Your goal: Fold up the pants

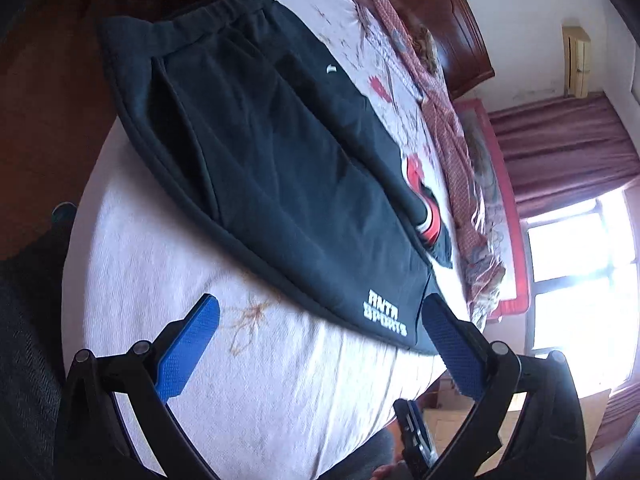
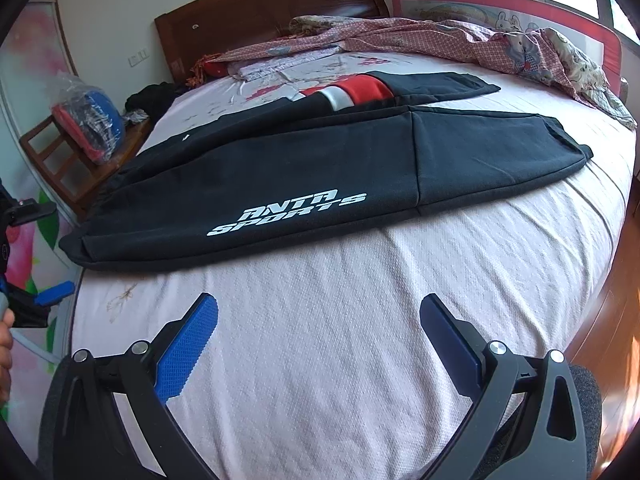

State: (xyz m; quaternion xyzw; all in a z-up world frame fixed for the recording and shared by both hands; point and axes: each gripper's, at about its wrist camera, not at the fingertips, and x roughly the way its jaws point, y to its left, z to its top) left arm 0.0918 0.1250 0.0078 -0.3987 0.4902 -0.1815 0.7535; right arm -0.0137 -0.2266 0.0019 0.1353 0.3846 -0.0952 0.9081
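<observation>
Right wrist view: both tools point(image 2: 319, 322) point(image 1: 320, 322) hover released (blue pads spread) near black pants point(image 2: 280, 184).

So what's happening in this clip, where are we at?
A person holds two tools over a bed with black pants laid out flat, legs side by side. Left tool and right tool are both open, short of the pants and holding nothing. No fold is visible yet.
</observation>
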